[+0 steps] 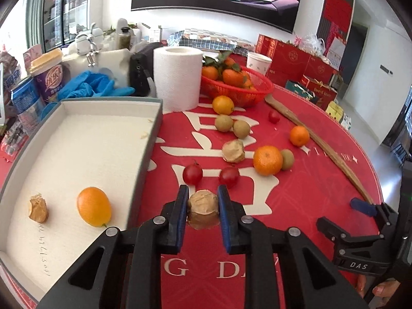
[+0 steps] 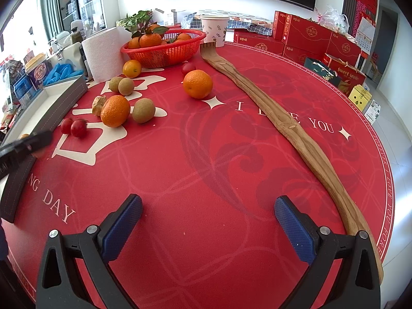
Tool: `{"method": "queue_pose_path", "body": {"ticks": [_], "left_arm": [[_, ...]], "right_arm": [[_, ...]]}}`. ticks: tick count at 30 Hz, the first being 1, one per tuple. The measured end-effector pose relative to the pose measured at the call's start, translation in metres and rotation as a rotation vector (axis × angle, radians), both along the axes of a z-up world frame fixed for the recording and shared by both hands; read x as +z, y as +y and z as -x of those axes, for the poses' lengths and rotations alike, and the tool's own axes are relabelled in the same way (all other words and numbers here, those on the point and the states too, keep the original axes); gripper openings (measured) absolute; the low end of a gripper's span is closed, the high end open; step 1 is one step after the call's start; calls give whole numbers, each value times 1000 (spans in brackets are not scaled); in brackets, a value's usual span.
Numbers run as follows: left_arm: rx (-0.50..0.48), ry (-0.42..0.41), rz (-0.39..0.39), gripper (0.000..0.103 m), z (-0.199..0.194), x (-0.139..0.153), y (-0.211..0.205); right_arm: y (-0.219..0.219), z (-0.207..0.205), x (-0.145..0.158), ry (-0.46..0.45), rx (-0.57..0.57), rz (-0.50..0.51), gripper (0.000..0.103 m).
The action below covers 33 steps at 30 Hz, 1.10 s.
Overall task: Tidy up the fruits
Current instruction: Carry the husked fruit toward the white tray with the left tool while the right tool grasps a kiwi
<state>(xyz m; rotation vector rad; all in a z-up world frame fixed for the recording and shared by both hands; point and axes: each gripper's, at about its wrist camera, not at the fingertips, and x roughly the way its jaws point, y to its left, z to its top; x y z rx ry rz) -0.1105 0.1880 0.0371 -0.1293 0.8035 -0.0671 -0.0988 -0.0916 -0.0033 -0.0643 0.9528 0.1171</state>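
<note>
Your red table carries a grey tray at its left edge, holding an orange fruit and a brown husk well apart. Your right gripper hovers over bare cloth, its blue pads spread wide with nothing between them. Your left gripper pinches a brown husked fruit between both pads, just right of the tray wall. Two cherry tomatoes lie just beyond the fingertips.
</note>
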Motion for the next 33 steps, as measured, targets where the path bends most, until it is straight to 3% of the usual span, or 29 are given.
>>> {"method": "queue_pose_path", "body": {"ticks": [4, 8, 16, 19, 21, 24, 33], "left_arm": [[60, -49, 20, 25, -4, 6, 25], [104, -41, 93, 25, -6, 5, 52], [189, -119, 61, 25, 10, 18, 80], [202, -113, 69, 25, 10, 16, 86], [208, -108, 57, 25, 10, 14, 88], [207, -98, 58, 25, 12, 13, 88], [223, -104, 68, 25, 19, 15, 97]], "right_arm": [[12, -7, 0, 8, 36, 2, 103], [36, -24, 1, 40, 88, 7, 103], [61, -74, -2, 30, 84, 12, 102], [72, -78, 2, 12, 103, 10, 87], [79, -79, 5, 3, 120, 8, 58], [86, -77, 8, 3, 130, 11, 28], [82, -63, 23, 25, 117, -68, 28]]}}
